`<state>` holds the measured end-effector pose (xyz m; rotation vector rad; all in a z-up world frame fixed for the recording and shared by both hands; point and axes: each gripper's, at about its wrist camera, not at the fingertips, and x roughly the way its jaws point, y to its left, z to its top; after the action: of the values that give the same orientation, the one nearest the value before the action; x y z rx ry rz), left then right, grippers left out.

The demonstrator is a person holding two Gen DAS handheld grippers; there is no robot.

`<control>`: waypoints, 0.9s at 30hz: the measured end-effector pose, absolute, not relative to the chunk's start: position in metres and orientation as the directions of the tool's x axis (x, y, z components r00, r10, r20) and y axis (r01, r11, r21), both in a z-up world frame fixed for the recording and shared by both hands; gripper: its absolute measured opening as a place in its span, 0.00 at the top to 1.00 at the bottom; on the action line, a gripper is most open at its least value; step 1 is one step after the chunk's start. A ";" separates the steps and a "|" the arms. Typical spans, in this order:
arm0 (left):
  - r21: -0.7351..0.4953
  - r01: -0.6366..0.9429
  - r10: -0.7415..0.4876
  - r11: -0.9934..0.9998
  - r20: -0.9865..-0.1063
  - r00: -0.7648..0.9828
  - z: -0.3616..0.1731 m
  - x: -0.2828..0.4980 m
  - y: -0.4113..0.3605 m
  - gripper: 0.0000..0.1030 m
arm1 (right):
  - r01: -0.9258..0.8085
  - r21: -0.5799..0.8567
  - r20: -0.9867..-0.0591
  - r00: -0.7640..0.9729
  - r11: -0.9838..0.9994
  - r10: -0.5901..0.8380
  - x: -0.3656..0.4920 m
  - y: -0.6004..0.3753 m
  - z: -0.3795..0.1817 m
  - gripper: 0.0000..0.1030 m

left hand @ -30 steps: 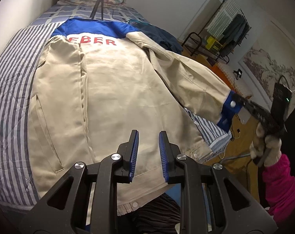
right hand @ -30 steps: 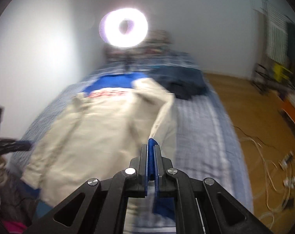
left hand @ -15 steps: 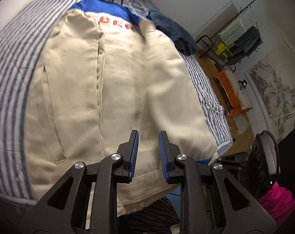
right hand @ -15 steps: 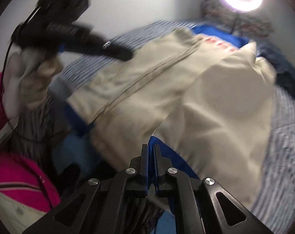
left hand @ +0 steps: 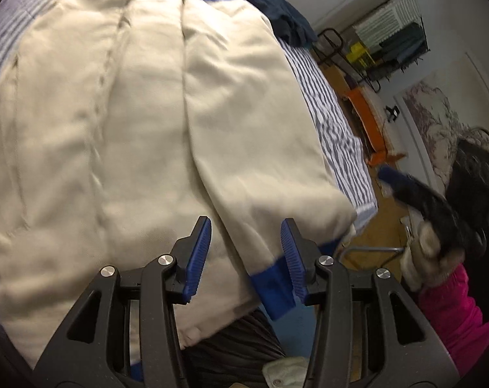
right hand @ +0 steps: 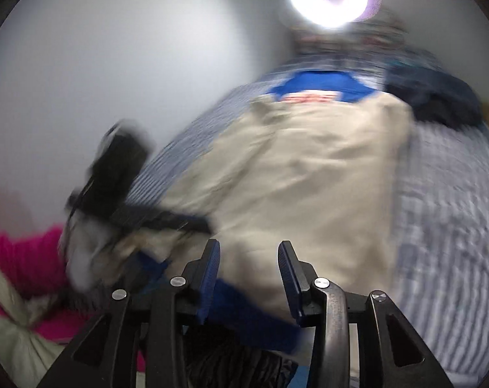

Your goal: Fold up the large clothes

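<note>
Beige jacket [left hand: 153,123] with blue yoke lies spread on the striped bed [left hand: 335,123], both sleeves folded in over its body, blue cuff [left hand: 273,287] at the near hem. Dark blue garment [left hand: 276,16] sits beside its far right shoulder. Left hand-held gripper [left hand: 246,255] and right hand-held gripper [right hand: 249,274] both hover released above the near edge. Bare striped sheet runs along the right side.
</note>
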<state>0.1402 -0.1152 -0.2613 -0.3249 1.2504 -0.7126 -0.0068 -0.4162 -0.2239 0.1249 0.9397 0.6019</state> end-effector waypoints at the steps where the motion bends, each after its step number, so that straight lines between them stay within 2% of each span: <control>1: -0.594 0.311 -0.651 0.742 -0.749 0.121 -0.265 0.136 -0.118 0.57 | -0.390 0.384 -0.722 0.438 0.837 0.536 -0.003 -0.429 -0.231 0.60; 5: -0.611 0.291 -0.653 0.736 -0.754 0.071 -0.282 0.127 -0.125 0.57 | -0.257 0.490 -0.740 0.382 0.833 0.554 0.005 -0.454 -0.267 0.60; 8: -0.613 0.292 -0.654 0.734 -0.754 0.062 -0.287 0.123 -0.127 0.57 | -0.206 0.613 -0.692 0.327 0.763 0.644 0.008 -0.456 -0.293 0.60; 9: -0.612 0.297 -0.654 0.733 -0.754 0.062 -0.287 0.123 -0.128 0.60 | -0.204 0.632 -0.680 0.315 0.747 0.662 0.008 -0.454 -0.297 0.60; 11: -0.598 0.314 -0.642 0.738 -0.765 0.053 -0.288 0.123 -0.134 0.78 | -0.225 0.637 -0.677 0.293 0.737 0.675 0.007 -0.440 -0.303 0.68; 12: -0.586 0.323 -0.632 0.743 -0.773 0.053 -0.288 0.123 -0.136 0.79 | -0.235 0.631 -0.683 0.285 0.740 0.673 0.007 -0.434 -0.303 0.86; 13: -0.572 0.337 -0.623 0.748 -0.780 0.057 -0.286 0.122 -0.139 0.82 | -0.248 0.607 -0.700 0.282 0.755 0.656 0.008 -0.425 -0.299 0.95; 18: -0.564 0.384 -0.631 0.731 -0.772 0.068 -0.275 0.109 -0.148 0.90 | -0.322 0.545 -0.682 0.366 0.774 0.633 -0.002 -0.419 -0.249 1.00; 19: -0.533 0.404 -0.605 0.744 -0.794 0.066 -0.277 0.106 -0.153 0.94 | -0.326 0.515 -0.698 0.378 0.793 0.608 -0.003 -0.420 -0.245 1.00; 21: -0.478 0.436 -0.556 0.762 -0.829 0.062 -0.284 0.102 -0.159 0.94 | -0.338 0.417 -0.778 0.347 0.844 0.524 -0.002 -0.415 -0.256 1.00; 23: -0.459 0.441 -0.530 0.771 -0.847 0.045 -0.290 0.098 -0.159 0.94 | -0.340 0.384 -0.825 0.291 0.858 0.485 0.005 -0.413 -0.272 0.94; 24: -0.459 0.440 -0.534 0.772 -0.844 0.056 -0.286 0.095 -0.155 0.94 | -0.331 0.385 -0.835 0.273 0.862 0.478 0.007 -0.417 -0.277 0.89; 25: -0.451 0.442 -0.535 0.775 -0.841 0.078 -0.280 0.093 -0.151 0.94 | -0.327 0.403 -0.821 0.284 0.855 0.496 0.007 -0.424 -0.275 0.79; 27: -0.440 0.460 -0.545 0.771 -0.830 0.119 -0.264 0.089 -0.147 0.94 | -0.320 0.466 -0.765 0.323 0.825 0.558 0.008 -0.446 -0.263 0.64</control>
<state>0.0894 -0.1474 -0.2645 -0.0815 1.2515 -0.7353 0.0085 -0.4464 -0.2633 0.2474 1.1005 0.5838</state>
